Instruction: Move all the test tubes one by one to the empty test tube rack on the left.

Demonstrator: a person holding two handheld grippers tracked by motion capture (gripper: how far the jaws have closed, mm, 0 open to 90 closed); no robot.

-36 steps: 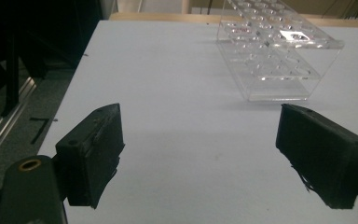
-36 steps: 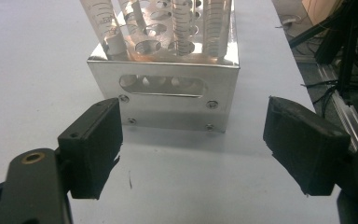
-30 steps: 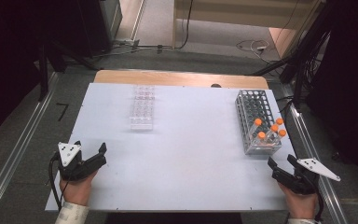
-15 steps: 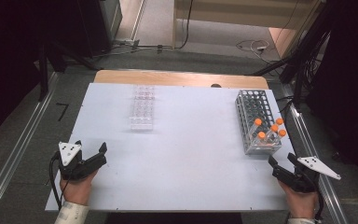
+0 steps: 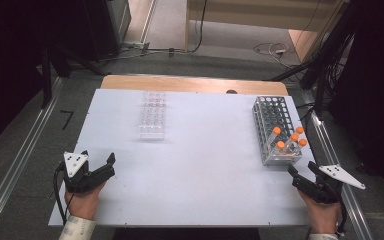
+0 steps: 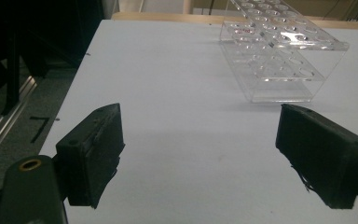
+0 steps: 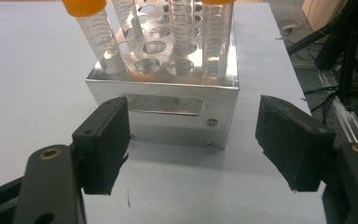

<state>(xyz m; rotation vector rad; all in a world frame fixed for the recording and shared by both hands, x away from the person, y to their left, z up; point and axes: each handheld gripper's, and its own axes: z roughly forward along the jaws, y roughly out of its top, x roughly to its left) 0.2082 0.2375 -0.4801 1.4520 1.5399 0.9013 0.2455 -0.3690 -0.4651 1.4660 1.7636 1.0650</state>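
Note:
A metal tube rack stands at the right of the white table, holding several orange-capped tubes at its near end. In the right gripper view the rack and its tubes rise just beyond the jaws. A clear plastic rack lies at the left centre; it looks empty. My left gripper rests open near the front left edge, nothing between its jaws. Near the rack's front end, my right gripper is open and holds nothing.
A wooden strip borders the table's far edge. Aluminium rails run along both sides on the floor, with cables behind. Bare tabletop lies between the two racks.

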